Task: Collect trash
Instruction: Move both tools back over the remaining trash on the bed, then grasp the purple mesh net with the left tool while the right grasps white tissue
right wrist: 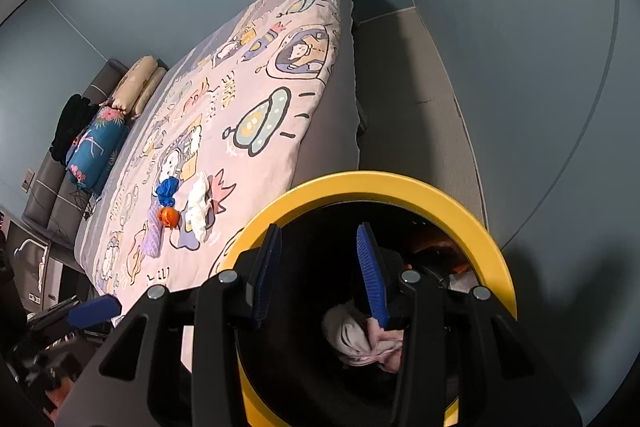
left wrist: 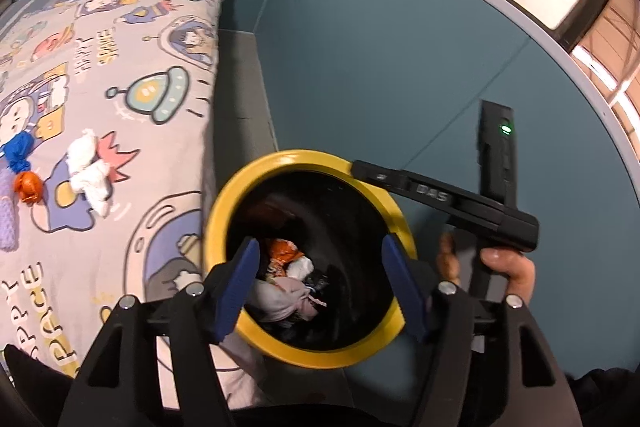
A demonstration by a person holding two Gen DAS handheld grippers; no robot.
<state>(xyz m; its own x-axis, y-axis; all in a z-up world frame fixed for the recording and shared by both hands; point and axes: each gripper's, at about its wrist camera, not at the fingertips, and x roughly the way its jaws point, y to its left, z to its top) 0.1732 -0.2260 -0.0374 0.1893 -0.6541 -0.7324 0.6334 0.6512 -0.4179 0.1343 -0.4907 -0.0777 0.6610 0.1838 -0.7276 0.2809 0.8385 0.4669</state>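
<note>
A black bin with a yellow rim (left wrist: pixel 224 211) stands on the floor beside the bed. My left gripper (left wrist: pixel 322 247) hangs open over its mouth with nothing between the blue pads. My right gripper (right wrist: pixel 318 231) is also open above the bin (right wrist: pixel 400 185), its jaws narrower and empty. Inside lie an orange wrapper (left wrist: pixel 282 251) and a pale crumpled wad (right wrist: pixel 352 335). On the bed cover rest a white crumpled tissue (left wrist: pixel 90 171), a blue scrap (left wrist: pixel 18 147), an orange ball (left wrist: pixel 28 187) and a purple piece (right wrist: pixel 152 235).
The bed with its cartoon space cover (right wrist: pixel 256 87) fills the left, with pillows (right wrist: pixel 100 143) at the far end. Its grey base (left wrist: pixel 240 87) borders the blue-grey floor (left wrist: pixel 380 67). A hand (left wrist: pixel 508 267) holds the right tool beside the bin.
</note>
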